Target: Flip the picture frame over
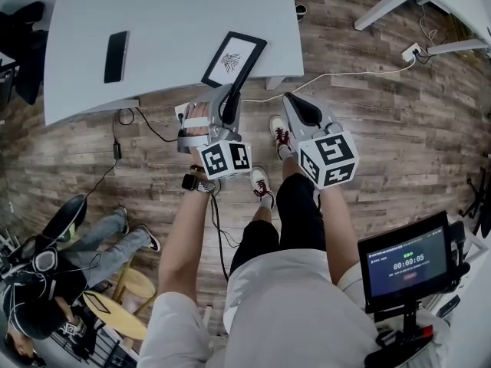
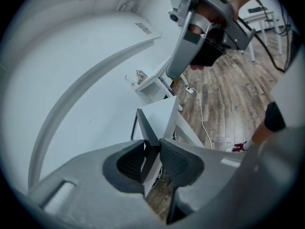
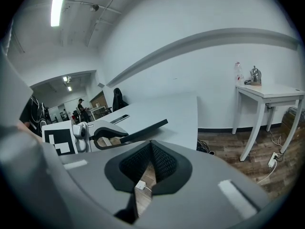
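The picture frame (image 1: 234, 58) is black-rimmed with a white print. It is tilted up over the near edge of the grey table (image 1: 153, 21). My left gripper (image 1: 230, 102) is shut on its lower edge. In the left gripper view the pads (image 2: 174, 159) press on the frame's thin black rim (image 2: 148, 136). My right gripper (image 1: 295, 102) hovers just right of the frame, off the table's edge, shut with nothing in it. The right gripper view shows its own tips (image 3: 151, 147) touching, and beyond them the frame (image 3: 145, 129) in the left gripper (image 3: 107, 137).
A black phone (image 1: 116, 56) lies on the table to the left. A power strip (image 1: 412, 51) and cables lie on the wood floor. A white side table (image 3: 267, 97) stands to the right. A person (image 1: 54, 274) sits at lower left by a stool (image 1: 126, 297).
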